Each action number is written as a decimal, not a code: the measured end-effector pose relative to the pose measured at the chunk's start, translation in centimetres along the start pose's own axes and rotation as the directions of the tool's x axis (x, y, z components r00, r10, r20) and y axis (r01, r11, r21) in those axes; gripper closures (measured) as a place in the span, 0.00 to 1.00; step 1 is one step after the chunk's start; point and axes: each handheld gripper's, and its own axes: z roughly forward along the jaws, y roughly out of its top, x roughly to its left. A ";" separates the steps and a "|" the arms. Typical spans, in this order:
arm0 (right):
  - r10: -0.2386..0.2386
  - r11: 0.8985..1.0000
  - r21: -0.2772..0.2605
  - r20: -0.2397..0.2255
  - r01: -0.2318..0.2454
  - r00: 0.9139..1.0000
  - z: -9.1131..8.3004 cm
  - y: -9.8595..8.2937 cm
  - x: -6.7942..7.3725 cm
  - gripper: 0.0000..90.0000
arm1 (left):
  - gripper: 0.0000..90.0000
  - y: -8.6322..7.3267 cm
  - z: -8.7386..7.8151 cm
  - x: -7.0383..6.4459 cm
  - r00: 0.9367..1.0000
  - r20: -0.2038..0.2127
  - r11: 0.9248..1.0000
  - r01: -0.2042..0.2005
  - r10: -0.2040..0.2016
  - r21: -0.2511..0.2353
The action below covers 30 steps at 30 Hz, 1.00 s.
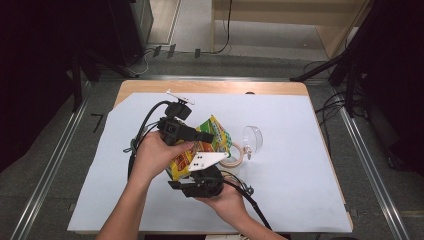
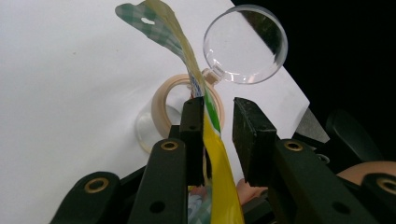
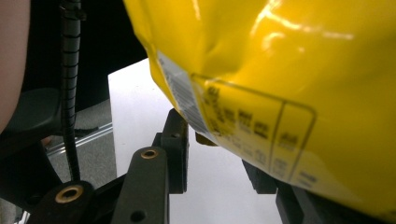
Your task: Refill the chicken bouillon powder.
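A yellow and green snack bag point(image 1: 219, 136) is held up over the white sheet between both grippers. In the left gripper view the bag's thin edge point(image 2: 219, 186) runs between the jaws of my left gripper point(image 2: 219, 105). The left-hand jaw touches it, the other stands off with a gap, so this gripper is open. In the high view the left gripper point(image 1: 206, 136) reaches in from the left. My right gripper point(image 1: 200, 176) sits under the bag's near end. In its own view the right gripper point(image 3: 215, 140) has its jaws apart, and the bag point(image 3: 280, 70) hangs over them and hides the right-hand jaw's tip.
A beige tape roll point(image 1: 235, 159) lies on the white sheet point(image 1: 300, 175) just right of the bag, also seen as the tape roll point(image 2: 161, 107). A clear round plastic cup point(image 1: 254, 138) rests beside it, the cup point(image 2: 245, 44) lying on its side. Wooden table edge point(image 1: 210, 86) at the back.
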 end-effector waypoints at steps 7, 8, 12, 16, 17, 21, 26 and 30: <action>0.012 1.000 0.004 -0.004 -0.012 1.000 -0.1 -0.1 -0.2 0.75 | 0.83 0.1 0.2 -0.2 1.000 0.010 1.000 -0.005 0.005 0.003; 0.018 1.000 0.006 -0.010 -0.018 1.000 -0.2 -0.1 -0.2 0.75 | 0.83 0.1 0.2 -0.2 1.000 0.010 1.000 -0.004 0.004 0.001; 0.033 0.999 0.001 -0.033 -0.033 0.999 -0.4 0.2 0.0 0.76 | 0.83 0.2 0.1 -0.1 1.000 0.006 1.000 -0.007 0.007 0.000; 0.058 0.998 -0.001 -0.050 -0.059 0.997 -0.5 0.4 0.0 0.76 | 0.81 0.4 0.1 0.0 1.000 0.006 1.000 -0.012 0.012 -0.007; 0.060 0.998 -0.002 -0.053 -0.060 0.997 -0.6 0.5 0.0 0.76 | 0.81 0.4 0.1 0.0 1.000 0.007 1.000 -0.013 0.013 -0.008; 0.085 0.996 0.002 -0.067 -0.085 0.994 -0.8 0.6 0.0 0.76 | 0.79 0.6 0.2 0.0 1.000 0.011 1.000 -0.011 0.011 0.000; 0.101 0.995 0.005 -0.066 -0.101 0.993 -0.9 0.7 -0.1 0.76 | 0.78 0.8 0.4 0.0 1.000 0.021 1.000 -0.007 0.007 0.000; 0.088 0.996 -0.001 -0.058 -0.088 0.994 -1.0 0.7 0.0 0.71 | 0.78 0.9 0.4 -0.1 1.000 0.014 1.000 -0.010 0.010 0.000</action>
